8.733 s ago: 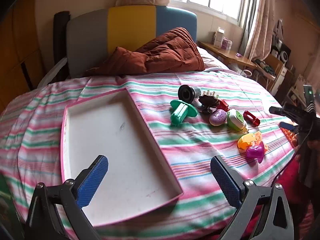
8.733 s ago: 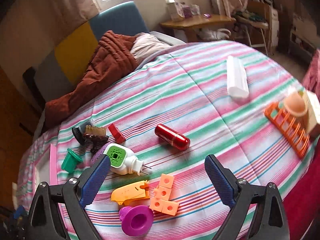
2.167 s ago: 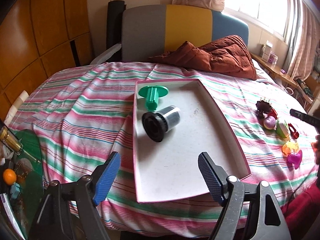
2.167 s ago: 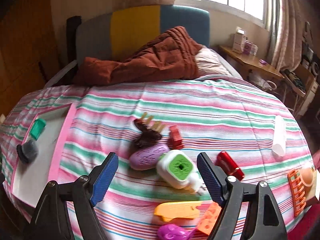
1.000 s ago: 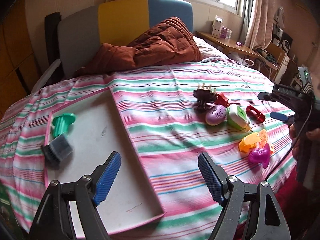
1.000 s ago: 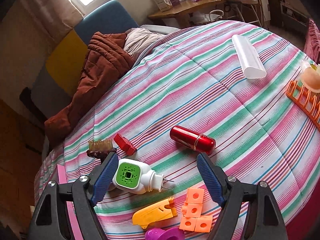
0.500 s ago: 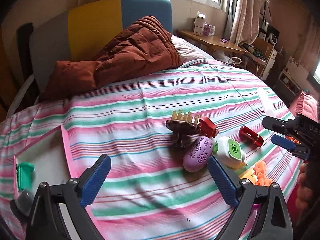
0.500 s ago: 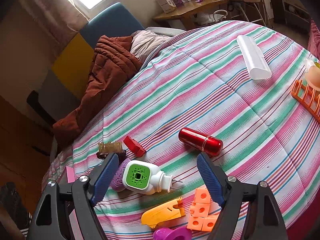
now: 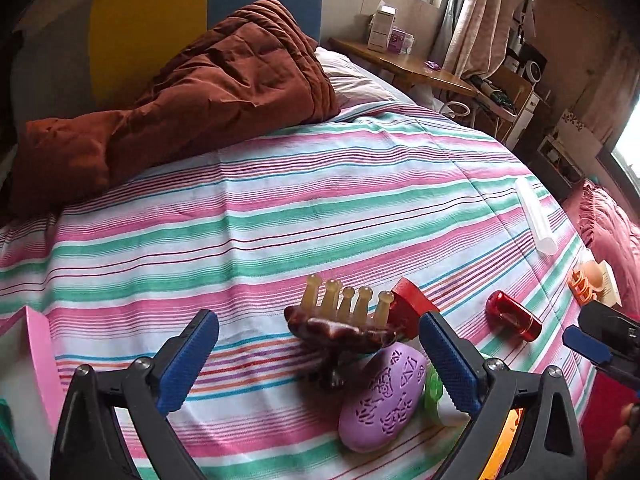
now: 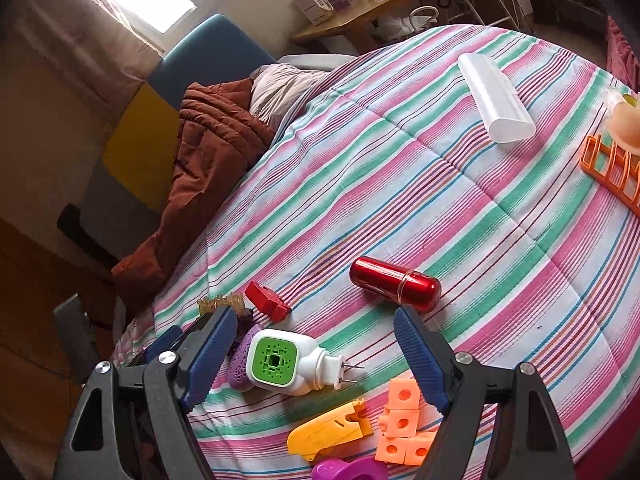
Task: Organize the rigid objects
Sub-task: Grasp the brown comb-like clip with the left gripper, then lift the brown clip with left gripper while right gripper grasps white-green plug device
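My left gripper (image 9: 316,332) hangs low over the striped bedspread. Its jaws are opening, and the pads touch nothing. Just ahead, between its fingers, lies a brown bristle brush (image 9: 340,328), with a purple oval case (image 9: 384,400) and a red block (image 9: 412,304) beside it. My right gripper (image 10: 314,320) stands open above a white and green plug-in device (image 10: 280,364), not touching it. A red capsule (image 10: 394,280) lies just beyond its right finger. A yellow piece (image 10: 328,428), orange cubes (image 10: 400,428) and a magenta funnel (image 10: 348,470) lie close below.
The pink tray's rim (image 9: 38,352) shows at the far left edge. A white tube (image 10: 496,100) and an orange rack (image 10: 612,172) lie at the bed's right side. A brown quilt (image 9: 180,92) is heaped by the headboard.
The left gripper has swung right from the tray to the toy cluster and dropped closer to the brush, its jaws spreading wider. The right gripper has hardly moved.
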A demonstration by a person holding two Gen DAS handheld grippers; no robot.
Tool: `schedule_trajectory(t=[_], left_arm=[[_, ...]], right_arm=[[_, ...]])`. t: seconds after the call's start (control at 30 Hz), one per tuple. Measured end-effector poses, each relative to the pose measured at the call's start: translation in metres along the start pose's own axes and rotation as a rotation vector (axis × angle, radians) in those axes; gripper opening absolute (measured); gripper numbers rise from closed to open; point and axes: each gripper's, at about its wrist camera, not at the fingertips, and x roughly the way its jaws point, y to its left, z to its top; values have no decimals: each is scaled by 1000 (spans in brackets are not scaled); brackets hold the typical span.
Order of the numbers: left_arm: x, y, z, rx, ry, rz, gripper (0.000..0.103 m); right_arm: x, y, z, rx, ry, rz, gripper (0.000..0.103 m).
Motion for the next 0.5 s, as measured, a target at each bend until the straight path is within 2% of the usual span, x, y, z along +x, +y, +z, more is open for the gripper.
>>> schedule_trajectory(t=[0.1,0.17,0.2,0.27,0.43,0.5], left_arm=[[14,1,2,0,7,-24,100],[22,3,1,-13,22,-42,80],[27,5,0,-21,44,-86,64],[27,8,-4,-42,42,-112,63],[7,17,-13,-65,16,-77,63],[-9,20,-18,-62,-7,-36,63]], right_arm=[[1,0,0,-5,2,-7,82],[2,0,1,-7,4,-10,82],[2,0,1,-7,3,-12,82],[3,0,2,-9,0,-13,82],[3,-3,4,-5,-12,-22,82],[2,-7,5,11,-19,-29,82]])
